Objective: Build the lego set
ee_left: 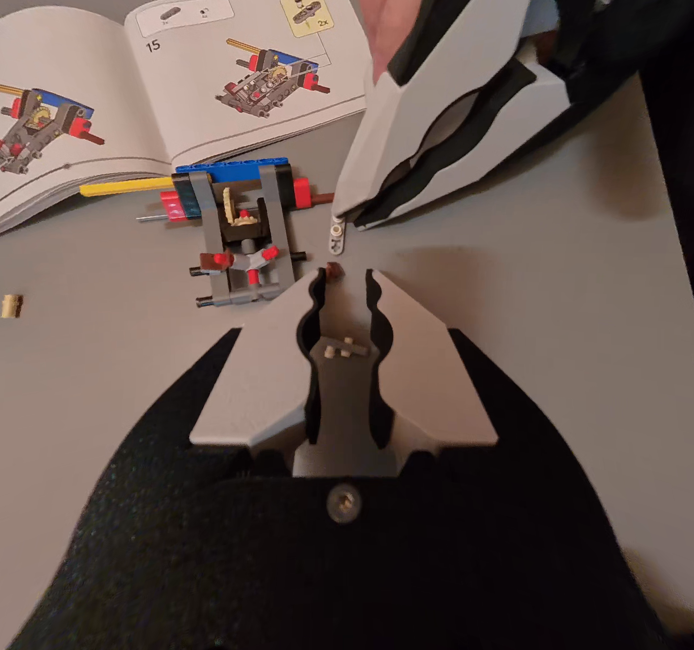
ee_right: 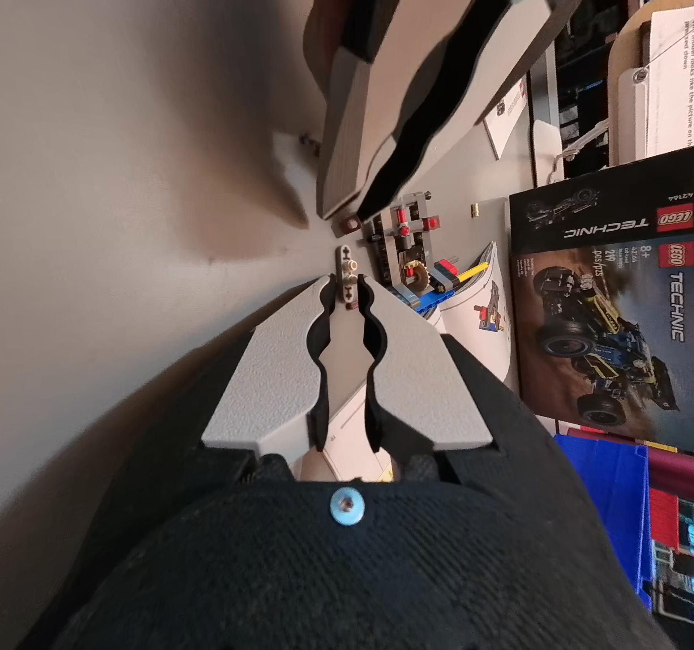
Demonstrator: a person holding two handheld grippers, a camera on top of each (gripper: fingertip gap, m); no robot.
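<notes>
Left gripper (ee_left: 343, 275) jaws spread, right gripper (ee_right: 343, 279) jaws pinching grey beam (ee_right: 346, 269), printed box (ee_right: 601, 294) beside.

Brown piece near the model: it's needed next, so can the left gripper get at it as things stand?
Probably yes: the left gripper is open, and the brown piece lies on the table right at its fingertips, nothing between.

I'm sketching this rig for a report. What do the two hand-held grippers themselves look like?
Both match. The left hand-held gripper and right hand-held gripper each have two pale grey, faceted wedge fingers lined with wavy black inner pads. These sit on a textured black body with one silver screw at its centre. No cables or sleeves show.
</notes>
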